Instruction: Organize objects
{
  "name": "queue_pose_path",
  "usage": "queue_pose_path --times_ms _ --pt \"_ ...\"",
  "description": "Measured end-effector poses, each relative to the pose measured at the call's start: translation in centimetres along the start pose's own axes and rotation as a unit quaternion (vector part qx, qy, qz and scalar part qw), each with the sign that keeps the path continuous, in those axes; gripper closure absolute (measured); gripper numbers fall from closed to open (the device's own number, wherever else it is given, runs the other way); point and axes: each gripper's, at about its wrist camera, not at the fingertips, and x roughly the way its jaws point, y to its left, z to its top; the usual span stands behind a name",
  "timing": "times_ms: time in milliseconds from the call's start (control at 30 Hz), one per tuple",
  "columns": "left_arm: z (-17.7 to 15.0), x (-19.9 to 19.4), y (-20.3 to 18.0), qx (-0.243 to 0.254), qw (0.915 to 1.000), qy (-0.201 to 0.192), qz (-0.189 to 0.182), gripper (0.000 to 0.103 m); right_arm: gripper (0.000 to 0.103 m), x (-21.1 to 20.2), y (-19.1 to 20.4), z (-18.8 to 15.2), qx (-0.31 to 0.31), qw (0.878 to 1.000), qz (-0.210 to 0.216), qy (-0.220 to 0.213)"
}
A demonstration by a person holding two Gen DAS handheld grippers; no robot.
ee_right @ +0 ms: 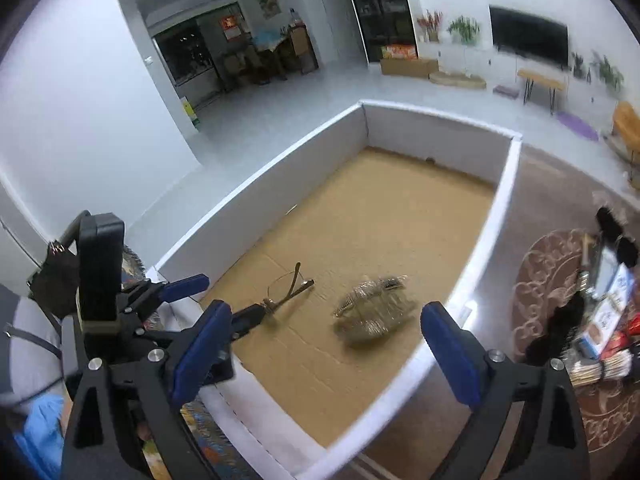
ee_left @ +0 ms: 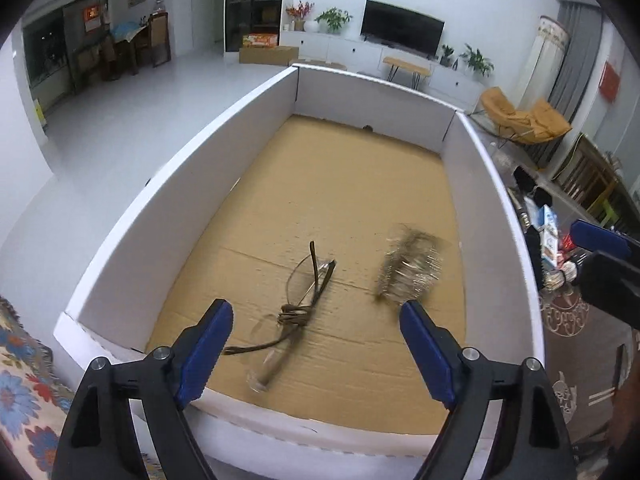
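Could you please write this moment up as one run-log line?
stage: items dropped in box | glasses: on box floor | wire bundle: beside glasses | left gripper: open, empty | right gripper: open, empty

1 box (ee_left: 500, 216) holds 1 pair of glasses (ee_left: 298, 308) and 1 clear packet (ee_left: 408, 272).

Your left wrist view looks steeply down into the box (ee_left: 120, 248) from its near end, close. Your right one sits higher, further right. Both share the glasses (ee_left: 298, 300) and the box.
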Motion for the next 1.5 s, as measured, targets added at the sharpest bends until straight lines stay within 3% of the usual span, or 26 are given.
queue_pose_path --times_ms 200,367,500,633,700,767,833,967,1067,1267,1400,1500 --pt "-0.9 -2.1 -1.7 -0.012 0.9988 -0.047 -0.002 0.018 0.000 -2.8 -5.6 -4.5 0.007 0.997 -0.068 -0.035" --pt "-1.5 -5.3 -5.9 0.014 0.9952 -0.085 -0.046 0.018 0.000 -3.0 -13.8 -11.4 0.035 0.982 -0.185 0.007" --pt "-2.6 -8.3 -12.5 0.074 0.9859 -0.110 -0.102 0.017 0.000 -4.6 -20.7 -17.0 0.078 0.961 -0.263 0.039" --pt "-4.1 -9.9 -19.4 0.113 0.9715 -0.108 -0.178 0.001 0.000 -6.5 -25.1 -19.4 0.106 0.945 -0.307 0.048" --pt "-5.3 -9.2 -22.9 0.127 0.9646 -0.085 -0.215 0.001 0.000 -6.9 -26.9 -20.0 0.124 0.939 -0.315 0.052" --pt "-6.5 -7.4 -26.0 0.142 0.9618 -0.059 -0.227 0.001 0.000 -7.3 -27.8 -20.1 0.134 0.938 -0.316 0.050" --pt "-7.6 -5.0 -28.5 0.158 0.9618 -0.043 -0.219 0.001 0.000 -8.1 -27.9 -20.3 0.138 0.937 -0.317 0.044" --pt "-9.1 1.8 -32.6 0.201 0.9651 -0.017 -0.168 0.001 0.000 -8.1 -29.3 -20.3 0.140 0.941 -0.306 0.036" --pt "-9.4 6.0 -33.9 0.205 0.9685 -0.004 -0.142 0.001 0.000 -8.3 -29.7 -20.7 0.155 0.946 -0.283 0.032" --pt "-9.3 10.0 -35.1 0.197 0.9735 0.020 -0.114 0.001 0.000 -7.9 -30.6 -21.8 0.167 0.948 -0.270 0.031" --pt "-8.9 10.9 -36.0 0.225 0.9692 0.026 -0.096 0.000 0.000 -7.7 -30.7 -21.6 0.167 0.948 -0.269 0.032" --pt "-8.8 11.0 -36.0 0.227 0.9681 0.027 -0.103 0.000 0.000 -7.7 -30.7 -21.5 0.167 0.948 -0.269 0.032"
